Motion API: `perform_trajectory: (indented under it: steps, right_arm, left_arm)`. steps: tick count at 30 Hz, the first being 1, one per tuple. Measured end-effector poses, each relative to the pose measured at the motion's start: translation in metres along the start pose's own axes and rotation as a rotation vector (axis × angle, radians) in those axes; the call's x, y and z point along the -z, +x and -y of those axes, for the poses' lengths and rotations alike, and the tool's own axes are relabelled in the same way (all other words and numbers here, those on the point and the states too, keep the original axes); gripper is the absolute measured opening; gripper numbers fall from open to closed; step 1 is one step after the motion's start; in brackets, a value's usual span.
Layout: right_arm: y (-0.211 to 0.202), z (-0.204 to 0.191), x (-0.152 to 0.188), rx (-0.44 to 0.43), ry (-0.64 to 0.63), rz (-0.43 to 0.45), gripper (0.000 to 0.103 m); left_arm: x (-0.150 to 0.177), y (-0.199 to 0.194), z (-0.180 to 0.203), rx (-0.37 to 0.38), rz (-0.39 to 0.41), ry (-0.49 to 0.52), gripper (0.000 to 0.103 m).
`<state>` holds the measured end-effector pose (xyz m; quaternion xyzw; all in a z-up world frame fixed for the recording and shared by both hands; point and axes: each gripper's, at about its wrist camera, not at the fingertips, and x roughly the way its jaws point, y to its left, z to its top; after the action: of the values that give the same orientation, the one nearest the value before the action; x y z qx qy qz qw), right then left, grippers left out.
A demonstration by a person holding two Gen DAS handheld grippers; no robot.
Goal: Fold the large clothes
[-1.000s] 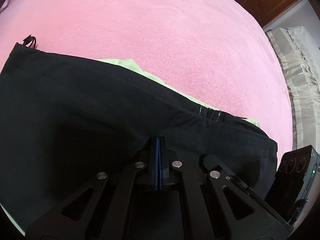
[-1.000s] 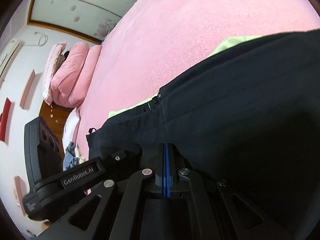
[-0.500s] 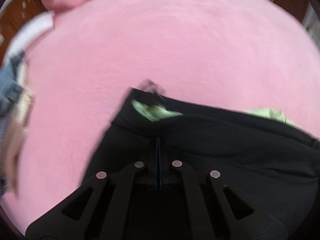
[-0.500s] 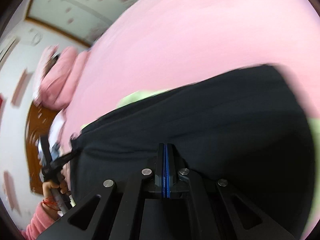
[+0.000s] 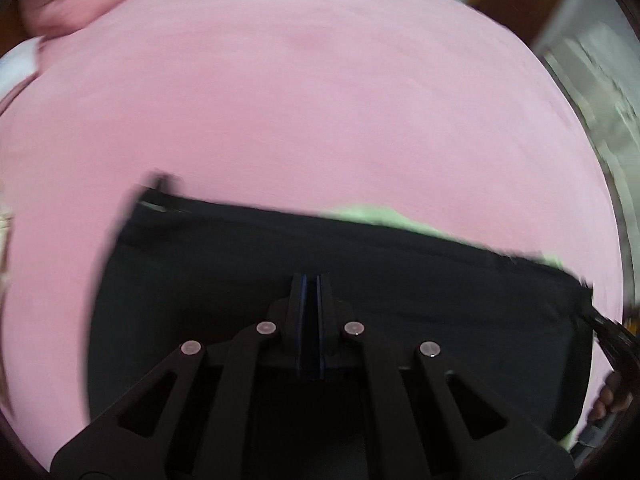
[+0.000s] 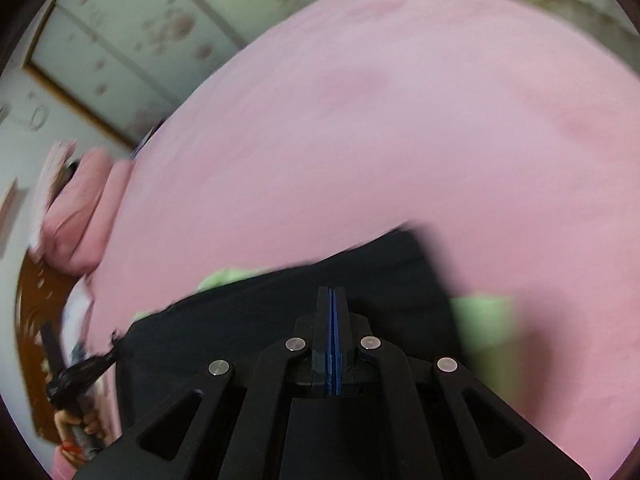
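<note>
A large black garment [image 5: 320, 264] with a light green lining [image 5: 372, 216] hangs stretched above the pink bed [image 5: 312, 92]. My left gripper [image 5: 311, 280] is shut on its black cloth, with a narrow gap between the pads. My right gripper [image 6: 332, 292] is shut on the garment [image 6: 280, 312] too, pads pressed together. Green lining shows in the right wrist view [image 6: 480, 320] beside the black cloth. The frames are motion-blurred. The other gripper and the hand holding it show at the left edge of the right wrist view [image 6: 76, 376].
The pink bedspread [image 6: 380, 128] fills most of both views. Pink pillows [image 6: 76, 208] lie at the head of the bed, by a wooden headboard [image 6: 28, 300]. A patterned wardrobe door [image 6: 152, 32] stands beyond. A pale curtain [image 5: 592, 92] is at the right.
Both grippers have lifted and swung with the garment, which now hangs as a smaller folded black panel over the bed. The left pads show a slight gap now.
</note>
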<state>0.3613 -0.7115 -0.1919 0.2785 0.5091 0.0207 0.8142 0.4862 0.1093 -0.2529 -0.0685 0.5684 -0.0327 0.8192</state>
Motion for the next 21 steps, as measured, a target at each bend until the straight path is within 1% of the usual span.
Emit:
perform_trajectory:
  steps: [1,2,3,4,6,8,9,11,12,14,15,17,18,20,21]
  right_arm:
    - [0.013,-0.008,0.006,0.010,-0.014,-0.042,0.000]
    - [0.020,-0.011,0.011,0.021,-0.025,-0.060,0.000]
    - [0.024,-0.015,0.018,0.041,-0.037,-0.064,0.000]
    - [0.022,-0.016,0.026,0.074,-0.057,-0.043,0.000]
    - [0.020,-0.028,0.043,0.087,-0.064,-0.027,0.000]
    - [0.010,-0.015,0.060,0.061,-0.016,-0.047,0.000]
    - [0.003,-0.004,0.069,0.041,0.024,-0.068,0.000]
    - [-0.012,0.019,0.086,0.037,0.084,-0.104,0.000]
    - [-0.018,0.026,0.097,0.031,0.092,-0.118,0.000]
    - [-0.032,0.038,0.110,0.038,0.072,-0.179,0.000]
    - [-0.028,0.029,0.117,0.037,0.059,-0.215,0.000]
    - [-0.035,0.030,0.126,0.045,0.002,-0.283,0.000]
    - [-0.037,0.029,0.133,0.051,-0.029,-0.304,0.000]
    - [-0.041,0.030,0.136,0.062,-0.061,-0.344,0.000]
    - [-0.044,0.025,0.134,0.063,-0.066,-0.341,0.000]
  left_arm:
    - [0.008,0.007,0.011,-0.016,-0.029,0.017,0.001]
    - [0.015,0.011,0.017,-0.050,-0.033,0.025,0.001]
    - [0.023,0.010,0.021,-0.079,-0.014,0.034,0.002]
    - [0.031,0.008,0.022,-0.088,0.003,0.036,0.003]
    - [0.052,0.003,0.017,-0.075,-0.001,0.018,0.004]
    - [0.077,-0.005,0.008,-0.052,-0.022,0.002,0.004]
    - [0.085,-0.009,0.012,-0.052,-0.026,0.003,0.004]
    - [0.108,-0.021,0.011,-0.061,-0.029,0.028,0.004]
    - [0.117,-0.024,0.006,-0.072,-0.052,0.035,0.004]
    - [0.136,-0.032,0.000,-0.088,-0.082,0.041,0.004]
    - [0.146,-0.034,0.000,-0.096,-0.102,0.049,0.004]
    - [0.160,-0.039,0.001,-0.109,-0.120,0.053,0.004]
    - [0.165,-0.041,0.001,-0.117,-0.126,0.048,0.004]
    - [0.170,-0.048,0.004,-0.150,-0.130,0.039,0.004]
    - [0.170,-0.051,0.005,-0.171,-0.128,0.030,0.004]
